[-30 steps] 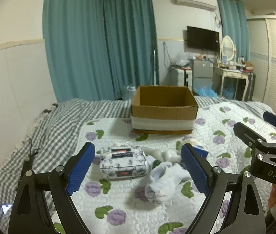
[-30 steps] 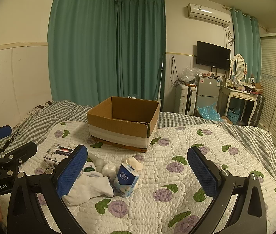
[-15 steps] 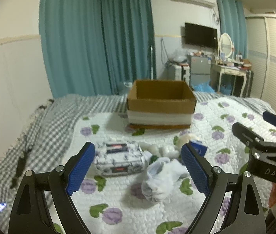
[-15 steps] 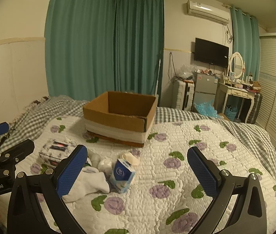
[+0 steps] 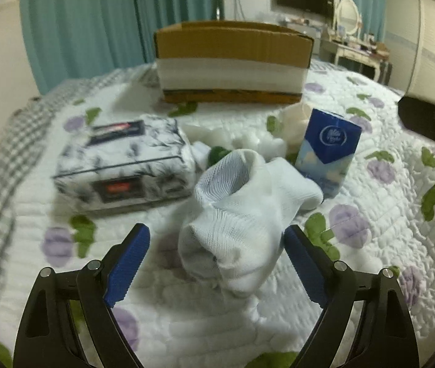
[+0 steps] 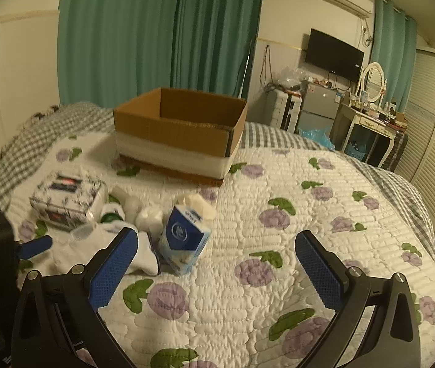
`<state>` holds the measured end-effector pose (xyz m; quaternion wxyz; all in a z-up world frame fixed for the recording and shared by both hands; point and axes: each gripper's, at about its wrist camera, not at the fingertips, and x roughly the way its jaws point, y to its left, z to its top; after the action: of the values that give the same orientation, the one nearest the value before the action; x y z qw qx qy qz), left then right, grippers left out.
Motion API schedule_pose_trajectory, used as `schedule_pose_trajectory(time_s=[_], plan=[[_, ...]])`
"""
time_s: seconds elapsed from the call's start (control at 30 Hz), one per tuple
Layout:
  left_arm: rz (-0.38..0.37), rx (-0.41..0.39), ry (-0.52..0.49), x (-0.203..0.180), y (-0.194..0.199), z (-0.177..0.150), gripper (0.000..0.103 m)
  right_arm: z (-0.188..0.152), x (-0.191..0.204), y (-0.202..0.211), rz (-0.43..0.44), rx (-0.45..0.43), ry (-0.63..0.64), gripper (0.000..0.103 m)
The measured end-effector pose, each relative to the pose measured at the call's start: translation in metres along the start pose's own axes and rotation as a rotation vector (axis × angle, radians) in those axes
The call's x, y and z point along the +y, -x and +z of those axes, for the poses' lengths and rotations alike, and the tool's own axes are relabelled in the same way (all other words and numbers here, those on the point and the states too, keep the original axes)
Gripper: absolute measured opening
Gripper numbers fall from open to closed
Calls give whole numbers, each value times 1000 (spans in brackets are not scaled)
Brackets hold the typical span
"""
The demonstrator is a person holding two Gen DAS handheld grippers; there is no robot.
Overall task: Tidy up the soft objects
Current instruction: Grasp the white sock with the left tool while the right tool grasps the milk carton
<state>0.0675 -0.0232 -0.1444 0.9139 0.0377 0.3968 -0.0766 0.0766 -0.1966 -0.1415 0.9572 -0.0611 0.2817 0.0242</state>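
Observation:
A crumpled white sock [image 5: 238, 220] lies on the flowered quilt [image 5: 386, 245], and my left gripper [image 5: 217, 242] is open with its blue fingers on either side of the sock's near end. Behind the sock are a marbled tissue pack [image 5: 125, 162], a blue carton [image 5: 328, 150] and small white soft pieces [image 5: 257, 144]. An open cardboard box [image 5: 232, 61] stands farther back. My right gripper [image 6: 215, 242] is open above the quilt with nothing between its fingers, just right of the blue carton [image 6: 183, 239] and the sock [image 6: 143, 254].
The cardboard box [image 6: 180, 135] sits mid-bed with the tissue pack [image 6: 67, 202] to its front left. A grey checked blanket [image 6: 11, 150] covers the bed's left and far side. Teal curtains, a dresser [image 6: 367, 128] and wardrobe doors lie beyond the bed.
My left gripper has dropped and moved forward until its open fingers straddle the white sock. The right gripper has moved slightly closer to the carton. Both stayed open.

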Motion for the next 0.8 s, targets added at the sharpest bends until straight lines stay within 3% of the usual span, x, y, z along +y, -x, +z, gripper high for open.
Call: schedule_pose_trajectory(time_s=[0.07,0.13,0.23,0.33,0.6,0.7,0.8], plan=[[-67,24,-9,0,-7,1,86,-2,4,-10,-4,23,8,103],[-81,39,-5,1,-13,-1,58,-2,8,-19,-7,43,13,103],[-118,33,7,5,-11,-1,52,-3,14,-30,-16,64,22,103],[-121,-4,14,13,0,0,48,-3,16,-39,-27,77,22,103],[-21,-139,63,48,27,18,48,5,21,-68,-15,104,-4,103],[27,-155,68,57,26,22,48,4,26,-84,-6,134,-3,97],[21,-142,90,65,21,23,48,2,27,-97,-6,159,-3,81]])
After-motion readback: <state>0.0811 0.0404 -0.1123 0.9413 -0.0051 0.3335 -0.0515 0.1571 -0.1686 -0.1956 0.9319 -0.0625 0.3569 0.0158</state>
